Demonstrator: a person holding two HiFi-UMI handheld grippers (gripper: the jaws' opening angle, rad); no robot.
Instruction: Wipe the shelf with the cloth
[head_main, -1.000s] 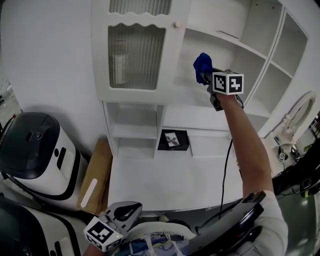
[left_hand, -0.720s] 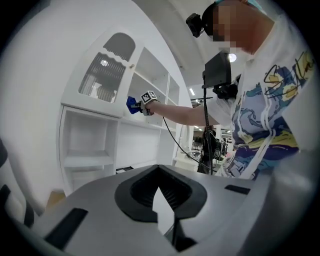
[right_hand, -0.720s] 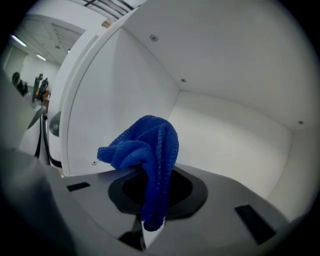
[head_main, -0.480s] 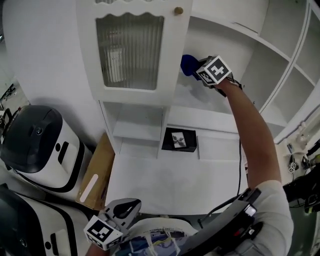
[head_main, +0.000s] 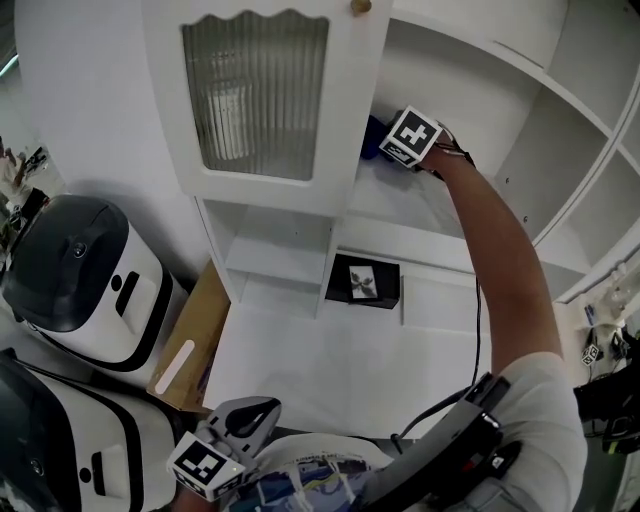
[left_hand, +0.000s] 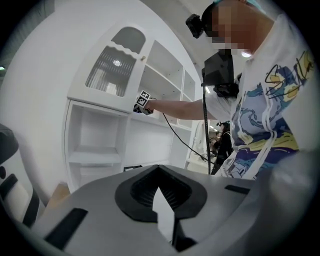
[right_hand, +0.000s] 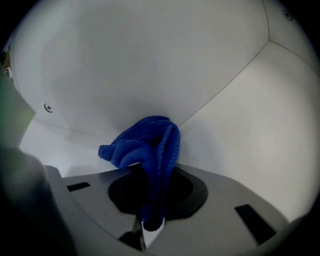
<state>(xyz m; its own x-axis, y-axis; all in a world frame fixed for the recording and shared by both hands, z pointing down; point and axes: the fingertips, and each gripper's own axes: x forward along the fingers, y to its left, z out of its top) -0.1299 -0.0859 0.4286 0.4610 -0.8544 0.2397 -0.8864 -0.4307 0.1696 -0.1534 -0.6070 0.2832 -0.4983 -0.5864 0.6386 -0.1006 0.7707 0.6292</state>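
A blue cloth (right_hand: 150, 145) is bunched between the jaws of my right gripper (right_hand: 149, 226), which is shut on it. In the head view the right gripper (head_main: 382, 146) reaches into the white cabinet's upper compartment, just above the shelf (head_main: 400, 205). There the cloth (head_main: 371, 137) shows only partly, behind the edge of the door. The right gripper view has the cloth pressed toward the compartment's inner back corner. My left gripper (head_main: 252, 424) hangs low by the person's body, shut on nothing, its jaws (left_hand: 163, 220) meeting.
A cabinet door with ribbed glass (head_main: 255, 95) stands just left of the right gripper. A black box (head_main: 365, 282) sits on a lower shelf above the white desk surface (head_main: 320, 370). White-and-black appliances (head_main: 80, 290) and a cardboard sheet (head_main: 185, 345) are at the left.
The right gripper has carried the cloth leftward and deeper into the compartment, so the cloth is now partly behind the door edge. The left gripper has stayed put.
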